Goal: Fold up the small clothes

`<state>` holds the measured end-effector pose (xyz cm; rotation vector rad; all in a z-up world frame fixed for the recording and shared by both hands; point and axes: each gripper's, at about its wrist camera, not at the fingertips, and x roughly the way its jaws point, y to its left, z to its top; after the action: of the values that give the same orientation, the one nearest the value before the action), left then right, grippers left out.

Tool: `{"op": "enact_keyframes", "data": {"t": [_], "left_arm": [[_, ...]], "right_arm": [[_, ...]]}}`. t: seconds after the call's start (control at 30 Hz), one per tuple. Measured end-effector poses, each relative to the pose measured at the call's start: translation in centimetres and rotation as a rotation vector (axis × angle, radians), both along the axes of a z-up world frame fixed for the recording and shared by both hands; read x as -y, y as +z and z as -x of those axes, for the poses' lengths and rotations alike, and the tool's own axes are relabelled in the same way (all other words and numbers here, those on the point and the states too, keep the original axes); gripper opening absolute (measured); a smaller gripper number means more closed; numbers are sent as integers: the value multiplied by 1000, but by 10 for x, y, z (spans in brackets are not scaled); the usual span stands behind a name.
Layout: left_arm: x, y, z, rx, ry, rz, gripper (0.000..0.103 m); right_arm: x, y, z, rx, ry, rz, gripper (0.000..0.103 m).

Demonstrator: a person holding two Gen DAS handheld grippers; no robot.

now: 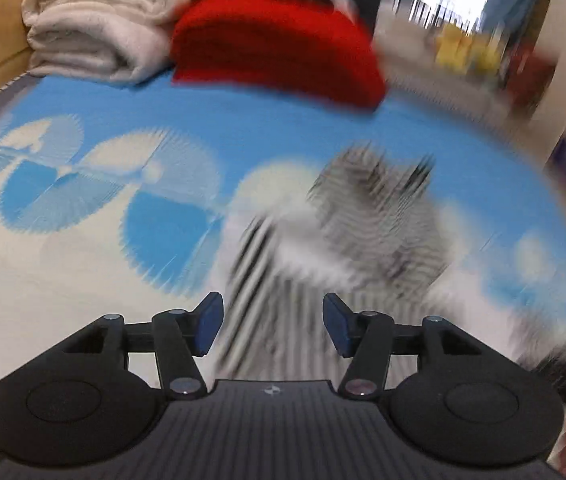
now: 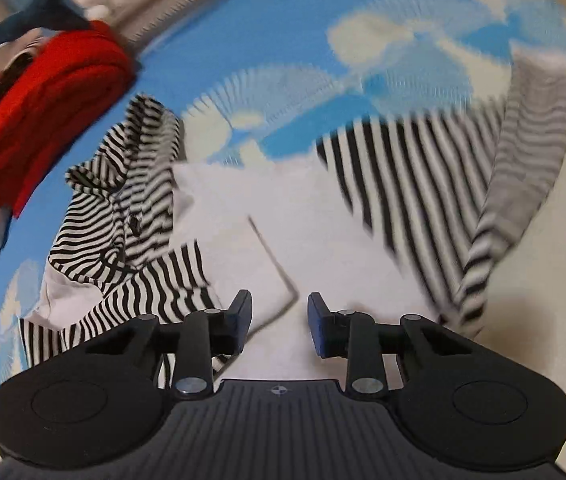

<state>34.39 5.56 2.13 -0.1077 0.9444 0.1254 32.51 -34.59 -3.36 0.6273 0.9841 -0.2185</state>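
Right, biggest first: blue-and-cream patterned mat (image 2: 283,92) is the work area, cloth lying on it. Folded stack sits at the far edge: cream towel (image 1: 83,36) with the red folded cloth (image 1: 275,44) just beside it. Keep clear of both.

Task item, the black-and-white striped garment (image 2: 131,208), is spread loosely on the mat. White centre panel faces up, one striped part is bunched on the left of the right camera's view, another striped part trails off to the right. Not flat yet, so I'd judge the fold is barely started.

Left gripper (image 1: 273,328): fingers roughly half open, nothing between them, hovering above the striped fabric. View is motion-blurred, so contact is unclear.

Right gripper (image 2: 279,324): fingers parted narrower, empty, over the white panel near a seam line.

Advice: flatten the bunched left section first, then pinch one layer only at matching edges. Bring both hands over together and keep the stripes parallel, so the fold lands square.
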Motion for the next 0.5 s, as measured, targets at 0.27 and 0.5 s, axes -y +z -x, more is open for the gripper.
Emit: {"op": "enact_keyframes", "data": {"t": [0.27,0.5], "left_arm": [[-15,-8,-40,13,32,-88,53],[-35,-16,-52,-38,81,15,53]], "right_arm": [[-9,-44,-29,-99,-45,-15,43],[-20,-31,-43,2,-19,92,2]]}}
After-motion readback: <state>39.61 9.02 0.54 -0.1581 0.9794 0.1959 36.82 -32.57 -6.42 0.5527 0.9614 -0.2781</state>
